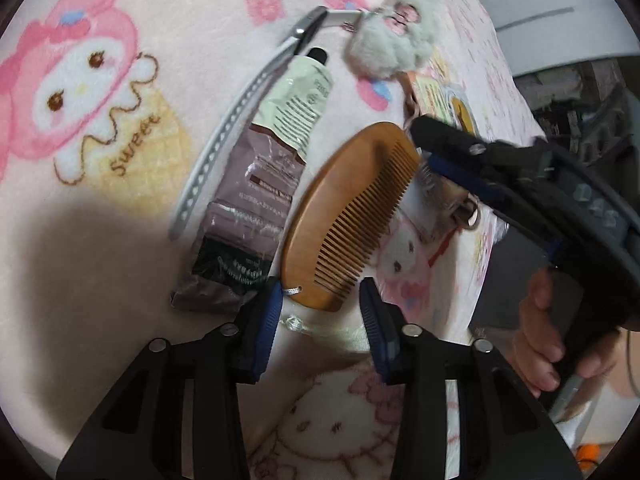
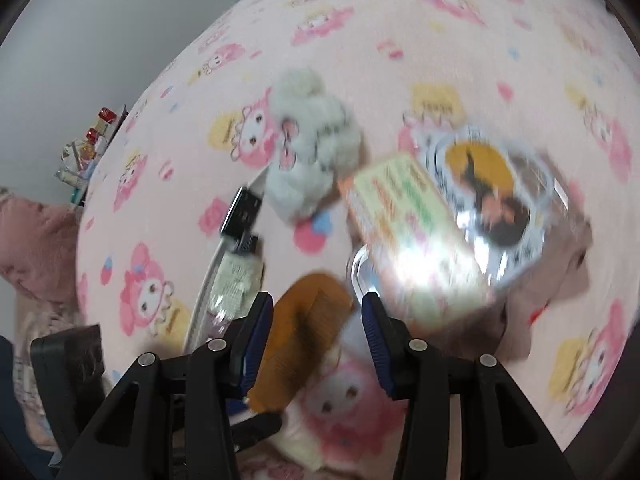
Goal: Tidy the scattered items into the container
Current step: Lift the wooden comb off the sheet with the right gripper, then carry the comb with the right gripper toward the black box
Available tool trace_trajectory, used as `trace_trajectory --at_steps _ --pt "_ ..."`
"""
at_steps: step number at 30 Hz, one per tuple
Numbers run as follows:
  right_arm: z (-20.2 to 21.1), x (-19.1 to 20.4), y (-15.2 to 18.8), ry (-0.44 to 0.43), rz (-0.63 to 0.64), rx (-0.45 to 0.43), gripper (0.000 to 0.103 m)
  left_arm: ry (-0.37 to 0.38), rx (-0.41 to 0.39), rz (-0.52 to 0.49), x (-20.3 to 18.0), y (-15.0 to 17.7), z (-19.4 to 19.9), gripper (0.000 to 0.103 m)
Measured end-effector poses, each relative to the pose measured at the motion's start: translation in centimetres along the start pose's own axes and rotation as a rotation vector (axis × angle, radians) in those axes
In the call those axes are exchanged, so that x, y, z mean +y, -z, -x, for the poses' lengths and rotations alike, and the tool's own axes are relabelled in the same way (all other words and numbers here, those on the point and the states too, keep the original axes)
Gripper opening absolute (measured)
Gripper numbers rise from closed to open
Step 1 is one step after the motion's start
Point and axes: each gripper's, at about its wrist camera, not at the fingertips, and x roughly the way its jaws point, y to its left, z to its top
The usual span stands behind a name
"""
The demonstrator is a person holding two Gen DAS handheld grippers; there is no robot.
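**Both tongs over the comb end of the pile, nothing gripped**

I see the left gripper (image 1: 320, 312) low over the pink cartoon blanket (image 1: 160, 40), jaws part open. The near end of the wooden comb (image 1: 352, 216) sits just ahead of the gap, with a pale tassel cord trailing back between the fingers. Pads aren't pressing on the comb, so I call it not held.

Left of the comb, touching or almost: a squeezed tube (image 1: 260, 184), dark cap pointing away, crumpled dark end near my left finger. Beside the tube lies a long silver clip (image 1: 236, 120), then a fluffy grey-white plush charm (image 1: 396, 40) at the far end.

The right gripper (image 1: 424, 156) comes in from the right in the left wrist view, a hand (image 1: 548, 344) on its handle. Its tips are at the far end of the comb; contact I can't tell.

Right wrist view is motion-blurred. The right gripper (image 2: 316, 320) shows a moderate gap, with the comb (image 2: 304, 332) lying under and between the fingers on the blanket (image 2: 480, 40). Not clamped as far as I can tell.

Ahead of it: a yellow-green printed card or packet (image 2: 408, 232) and a clear plastic pack with an orange oval picture (image 2: 488, 192), overlapping. Plush charm (image 2: 316, 152) is beyond the tube (image 2: 236, 280).

Container: I can't pick one out in either view. All items are on the blanket.
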Motion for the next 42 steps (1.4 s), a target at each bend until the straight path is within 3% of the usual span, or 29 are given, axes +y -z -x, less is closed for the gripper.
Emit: trace_trajectory --at_steps 6,9,11,13,15,19,21,22,24,27,33,37,42 --pt "-2.4 0.1 -1.3 -0.068 0.053 0.084 0.044 0.004 -0.09 0.03 0.7 -0.8 1.4 0.013" --pt "-2.1 0.0 -0.5 -0.166 0.03 0.115 0.036 0.032 -0.132 0.049 1.1 -1.4 2.3 0.012" --pt "-2.0 0.1 0.3 -0.192 0.022 0.135 0.032 0.009 -0.16 0.046 1.2 -1.7 3.2 0.012" --pt "-1.8 0.7 1.1 -0.191 0.034 0.138 0.032 0.005 -0.177 0.04 2.2 -2.2 4.7 0.014" --pt "-2.1 1.0 2.0 -0.161 0.033 0.147 0.032 0.042 -0.174 0.026 2.1 -2.5 5.0 0.024" --pt "-3.4 0.6 2.0 -0.162 -0.005 0.182 0.032 0.032 -0.175 0.001 1.1 -3.6 4.5 0.025" --pt "-4.4 0.1 1.4 -0.207 -0.024 0.216 0.032 0.045 -0.186 0.005 0.9 -3.6 4.9 0.027" --pt "-4.6 0.1 1.2 -0.234 -0.03 0.217 0.027 0.05 -0.194 0.007 0.8 -3.5 5.0 0.028" --pt "-4.3 0.2 0.8 -0.261 -0.033 0.199 0.012 0.048 -0.193 0.016 0.6 -3.4 4.8 0.03" --pt "-3.1 0.7 1.0 -0.262 -0.024 0.147 0.006 0.046 -0.17 0.023 0.7 -3.0 4.5 0.03" --pt "1.4 0.7 2.0 -0.286 -0.028 0.057 0.004 0.086 -0.144 -0.013 -1.9 -2.7 4.5 0.03" --pt "7.0 -0.4 4.1 -0.273 -0.032 -0.044 0.004 0.168 -0.136 -0.124 -6.3 -1.2 5.6 0.037" --pt "14.1 -3.8 8.4 -0.237 -0.093 -0.153 0.004 0.247 -0.048 -0.247 -12.5 2.5 4.2 0.038"
